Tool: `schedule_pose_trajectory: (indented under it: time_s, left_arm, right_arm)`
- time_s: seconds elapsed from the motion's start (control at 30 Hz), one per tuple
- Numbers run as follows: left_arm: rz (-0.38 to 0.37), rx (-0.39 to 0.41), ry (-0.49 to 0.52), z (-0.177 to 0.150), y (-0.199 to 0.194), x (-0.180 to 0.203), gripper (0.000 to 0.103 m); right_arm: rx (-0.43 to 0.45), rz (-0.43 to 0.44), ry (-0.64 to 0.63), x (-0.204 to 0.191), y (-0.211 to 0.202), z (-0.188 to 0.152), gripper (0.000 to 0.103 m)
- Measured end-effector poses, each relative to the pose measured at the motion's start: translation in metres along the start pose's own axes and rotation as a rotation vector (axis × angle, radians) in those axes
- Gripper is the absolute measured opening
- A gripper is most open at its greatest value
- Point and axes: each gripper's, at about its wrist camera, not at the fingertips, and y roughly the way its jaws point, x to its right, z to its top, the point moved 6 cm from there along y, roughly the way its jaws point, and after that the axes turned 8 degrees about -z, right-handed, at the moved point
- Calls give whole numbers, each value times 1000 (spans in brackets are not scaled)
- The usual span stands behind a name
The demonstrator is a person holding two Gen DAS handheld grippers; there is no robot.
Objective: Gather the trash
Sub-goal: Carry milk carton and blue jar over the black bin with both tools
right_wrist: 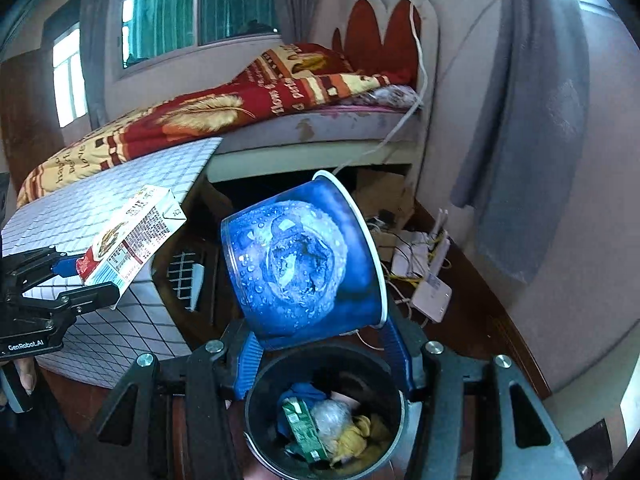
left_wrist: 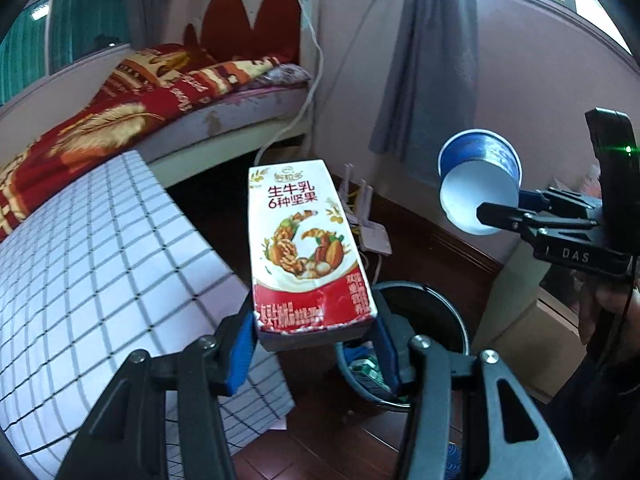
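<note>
1. Left wrist view: left tongs [left_wrist: 316, 344] are clamped on the near end of a milk carton [left_wrist: 306, 248], blue pads pressing both sides. The carton points away from the camera, printed face up, with nuts pictured on it.
2. Same view: a black trash bin [left_wrist: 436, 312] sits on the wooden floor just right of and below the carton, partly hidden behind it. A checked tabletop [left_wrist: 100, 260] fills the left; a bed [left_wrist: 160, 96] with a red blanket lies far left.
3. Same view, right side: right tongs [left_wrist: 496, 214] grip the rim of a blue paper cup [left_wrist: 478, 182], held in the air with its white inside facing the camera.
4. Right wrist view: right tongs [right_wrist: 320, 344] pinch the blue paper cup [right_wrist: 304, 256] at its lower edge. The cup is tilted, mouth to the right, directly above the open trash bin [right_wrist: 256, 412].
5. Same view: the bin holds a green wrapper, crumpled plastic and yellow scraps.
6. Same view, left: left tongs [right_wrist: 86, 280] hold the milk carton [right_wrist: 132, 240] over the checked tabletop [right_wrist: 120, 200] edge. A white router [right_wrist: 430, 280] lies on the floor at right.
</note>
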Motion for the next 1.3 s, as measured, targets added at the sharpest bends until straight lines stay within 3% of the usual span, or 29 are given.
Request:
schedule_pose_trajectory:
  time_s: [0.6,0.87,1.1,1.3]
  left_arm:
    - [-143,-162,54,-37,69,57,53]
    - [-184,-230,-28,-64,100,58,53]
    - [-183,-324,-30,-85,126,63,53]
    - [-204,-373,-71,-97,141,62,53]
  right_arm:
    - [-137,-90,-8,48,14,-70,56]
    - [-233,-45,-56,42,49,-112,56]
    - [-344,12,-120,24,89,-148,56]
    - [-403,39,-145,15,114,-161,56]
